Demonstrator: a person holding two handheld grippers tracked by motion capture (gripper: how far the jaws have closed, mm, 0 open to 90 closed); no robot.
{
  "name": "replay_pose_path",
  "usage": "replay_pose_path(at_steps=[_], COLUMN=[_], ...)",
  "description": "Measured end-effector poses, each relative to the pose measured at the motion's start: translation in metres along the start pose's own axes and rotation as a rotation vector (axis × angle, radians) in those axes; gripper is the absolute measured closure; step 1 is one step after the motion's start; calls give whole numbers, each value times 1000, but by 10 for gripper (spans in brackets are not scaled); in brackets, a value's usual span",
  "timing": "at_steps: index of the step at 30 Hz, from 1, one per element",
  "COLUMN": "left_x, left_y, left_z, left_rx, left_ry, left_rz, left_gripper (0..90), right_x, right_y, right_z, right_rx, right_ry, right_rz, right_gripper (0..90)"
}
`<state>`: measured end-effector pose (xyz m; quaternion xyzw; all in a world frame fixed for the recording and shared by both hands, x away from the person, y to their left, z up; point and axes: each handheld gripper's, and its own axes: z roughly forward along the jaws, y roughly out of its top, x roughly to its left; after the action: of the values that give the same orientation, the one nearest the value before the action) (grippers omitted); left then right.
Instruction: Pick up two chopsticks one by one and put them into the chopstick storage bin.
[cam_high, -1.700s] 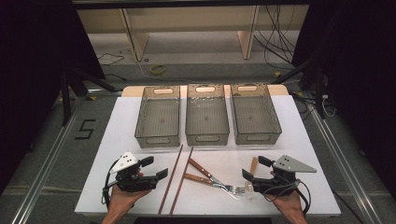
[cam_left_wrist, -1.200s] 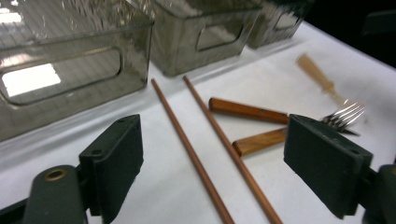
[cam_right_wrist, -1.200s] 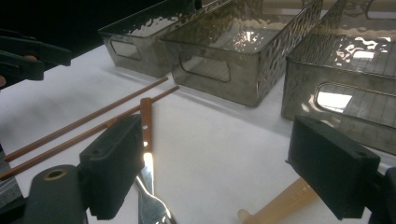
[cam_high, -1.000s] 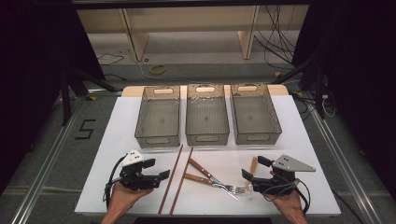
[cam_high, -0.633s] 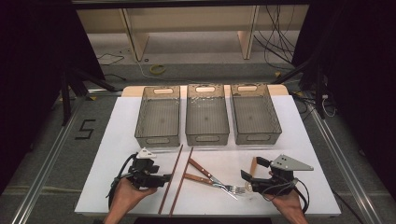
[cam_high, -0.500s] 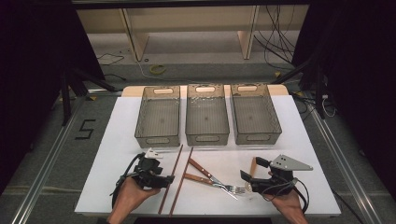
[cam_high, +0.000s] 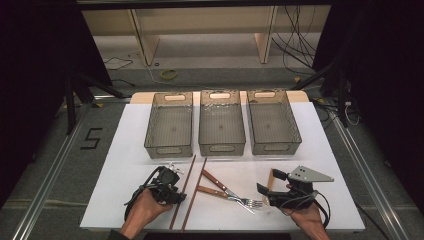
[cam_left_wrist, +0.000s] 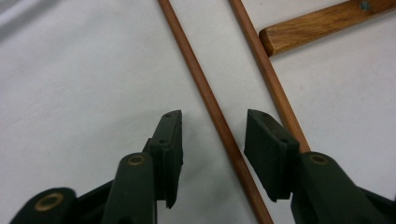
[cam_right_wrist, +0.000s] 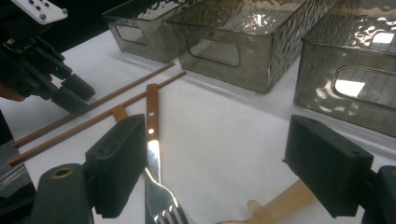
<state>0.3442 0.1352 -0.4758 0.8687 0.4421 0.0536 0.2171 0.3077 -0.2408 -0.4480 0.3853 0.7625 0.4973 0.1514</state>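
Two brown chopsticks lie side by side on the white table; the left chopstick (cam_high: 181, 194) (cam_left_wrist: 205, 95) runs between the jaws of my left gripper (cam_high: 175, 193) (cam_left_wrist: 213, 116). Those jaws have just been closing; both pads still stand clear of the stick, so the gripper is open. The right chopstick (cam_high: 195, 192) (cam_left_wrist: 266, 70) passes just outside the right jaw. Two wood-handled forks (cam_high: 227, 190) (cam_right_wrist: 152, 135) lie crossed at mid-table. My right gripper (cam_high: 270, 183) (cam_right_wrist: 217, 123) rests wide open beside them, over a pale wooden handle (cam_right_wrist: 280, 200).
Three smoky transparent bins (cam_high: 170, 125) (cam_high: 221, 122) (cam_high: 272, 122) stand in a row at the back of the white table (cam_high: 125, 165). In the right gripper view the bins (cam_right_wrist: 233, 42) rise close ahead, with the left gripper (cam_right_wrist: 70, 95) at far left.
My left gripper has moved right to the chopsticks, tipped down over them and narrowed its jaws around the left one. The right gripper has stayed put.
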Motion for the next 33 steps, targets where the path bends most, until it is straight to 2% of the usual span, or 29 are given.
replay_pose_path(at_steps=[5, 9, 10, 20, 33], left_x=[-1, 2, 3, 13, 23], left_y=[2, 2, 2, -1, -7], left_z=[0, 0, -1, -3, -8], left_rx=[27, 30, 34, 38, 54], left_ry=[30, 36, 37, 26, 34], left_rz=[48, 56, 60, 31, 25], left_gripper=[638, 731, 731, 784, 833], right_x=[0, 0, 0, 0, 0], right_y=[0, 0, 0, 0, 0], right_z=[0, 0, 0, 0, 0], right_rx=[2, 4, 4, 4, 3], right_ry=[4, 9, 9, 14, 23], right_rz=[0, -1, -1, 3, 6], right_gripper=[224, 231, 231, 241, 248])
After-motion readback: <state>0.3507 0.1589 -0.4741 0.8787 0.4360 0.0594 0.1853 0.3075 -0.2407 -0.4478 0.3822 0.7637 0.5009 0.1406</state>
